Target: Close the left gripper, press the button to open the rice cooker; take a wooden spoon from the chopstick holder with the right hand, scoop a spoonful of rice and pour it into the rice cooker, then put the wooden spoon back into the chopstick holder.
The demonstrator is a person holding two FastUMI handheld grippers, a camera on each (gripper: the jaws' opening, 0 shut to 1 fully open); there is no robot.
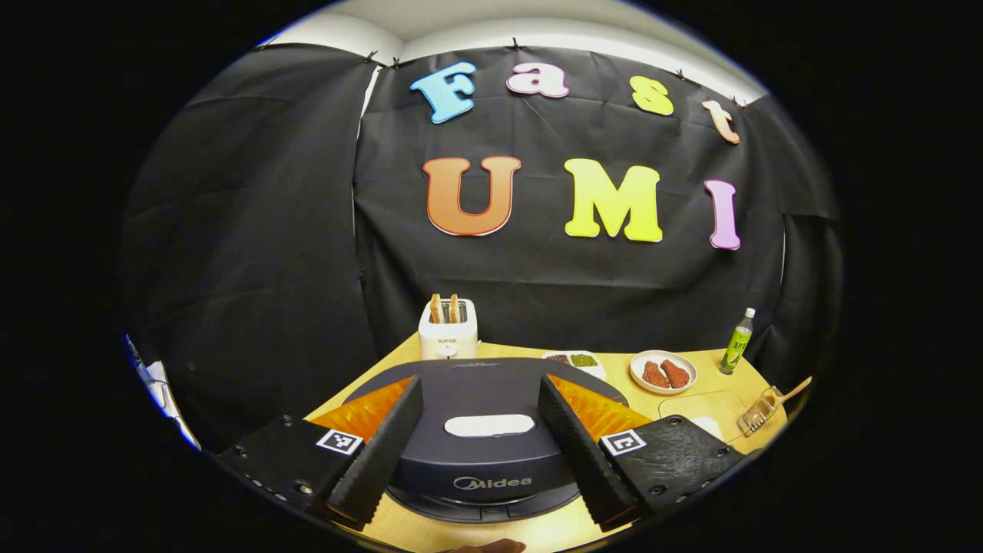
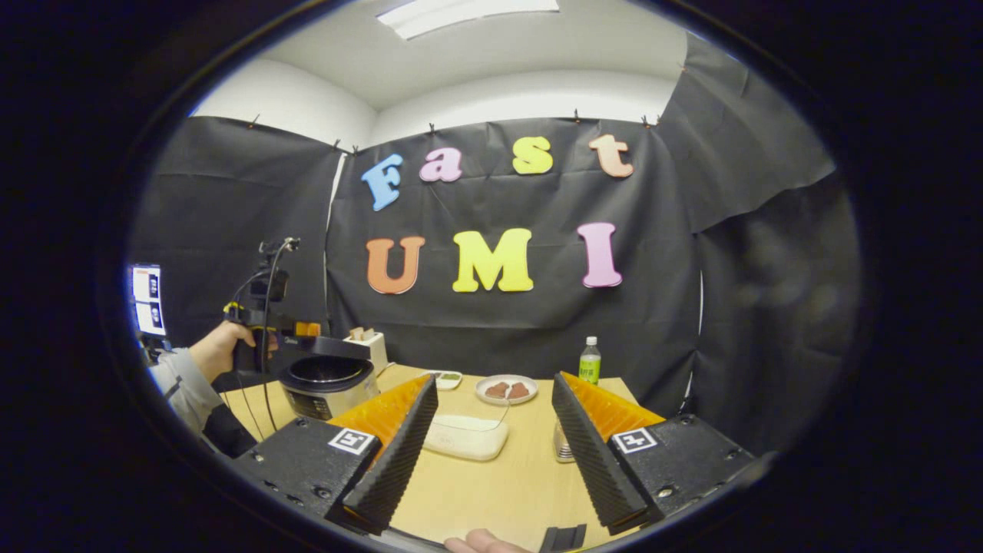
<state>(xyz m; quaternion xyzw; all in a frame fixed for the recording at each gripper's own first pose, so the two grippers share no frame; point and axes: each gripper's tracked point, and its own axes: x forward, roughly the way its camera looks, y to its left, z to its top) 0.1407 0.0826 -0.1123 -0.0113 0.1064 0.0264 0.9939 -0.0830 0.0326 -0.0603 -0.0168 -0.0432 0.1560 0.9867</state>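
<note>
Left gripper (image 1: 482,438): fingers spread wide, holding nothing – it hovers just above the rice cooker (image 1: 476,430), one finger on each side of the lid's pale oblong button (image 1: 489,425).
Why so placed: lined up over the button, by my reading – but the task wants the fingers closed before pressing, and they are not.
Rice cooker, right gripper view: lid looks raised, dark inner pot showing (image 2: 326,375); a hand (image 2: 223,347) holds the other tool above it. The two views are hard to square; I cannot settle the lid state.
Right gripper (image 2: 493,438): fingers apart, empty, held low over the table (image 2: 491,491), waiting for its turn, I judge.
Wooden spoon (image 1: 791,390): standing in the clear chopstick holder (image 1: 759,413) at the table's right edge, handle leaning outward, untouched.
Rice container (image 2: 467,436): shallow pale dish, directly ahead between the right fingers – handy for scooping.
Bystanders: toaster (image 1: 448,329), plate of food (image 1: 663,372), green bottle (image 1: 738,341), along the back.
</note>
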